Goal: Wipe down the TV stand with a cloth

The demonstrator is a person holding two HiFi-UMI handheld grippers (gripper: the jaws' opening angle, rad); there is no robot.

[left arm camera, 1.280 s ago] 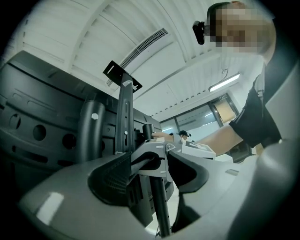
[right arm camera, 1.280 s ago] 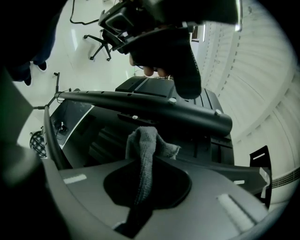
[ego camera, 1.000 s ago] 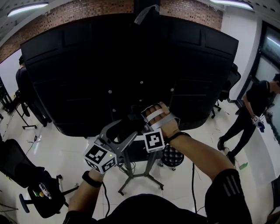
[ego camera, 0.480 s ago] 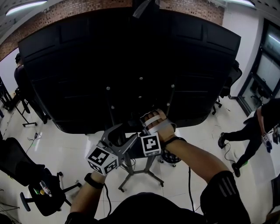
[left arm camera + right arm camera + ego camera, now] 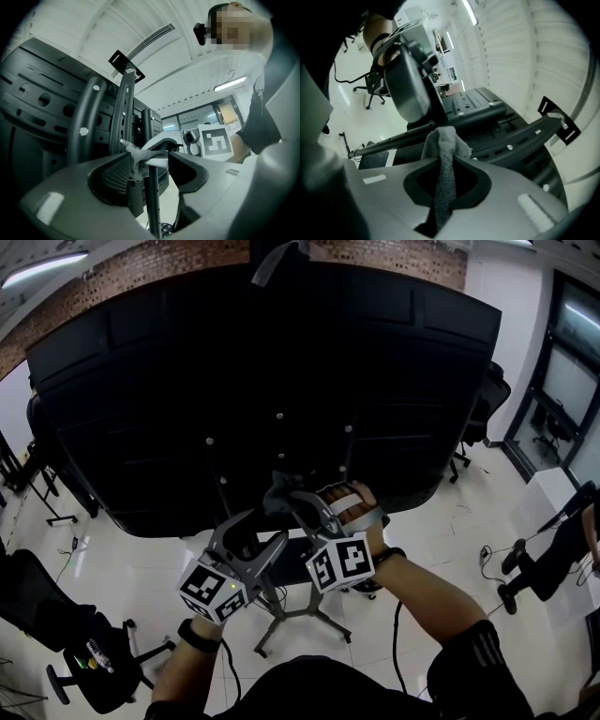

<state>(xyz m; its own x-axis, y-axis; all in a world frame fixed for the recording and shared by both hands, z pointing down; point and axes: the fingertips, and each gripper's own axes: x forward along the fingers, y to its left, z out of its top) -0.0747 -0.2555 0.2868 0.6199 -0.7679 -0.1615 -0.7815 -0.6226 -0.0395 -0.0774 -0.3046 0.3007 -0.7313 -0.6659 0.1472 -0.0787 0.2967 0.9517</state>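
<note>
Steep downward look at the black back of a large TV (image 5: 281,362), filling the upper half of the frame. Mounted on a TV stand (image 5: 292,613) with splayed legs, on a white tiled floor (image 5: 122,549).

At the lower centre, two hand-held grippers close together at the stand's upright pole (image 5: 152,206).

Right gripper (image 5: 278,495), just right of centre: fingers clamped tight on a grey cloth (image 5: 440,140), with the bunched end poking out past the fingertips and pressed against the pole.

Left gripper (image 5: 259,535), just left of the other and lower in the frame: fingers wide apart, one on either side of the pole, gripping nothing. In the left gripper view, the cloth just beyond the fingers, against the pole.

Black office chair (image 5: 84,652) at the lower left. Part of a person (image 5: 553,549) at the right edge.
</note>
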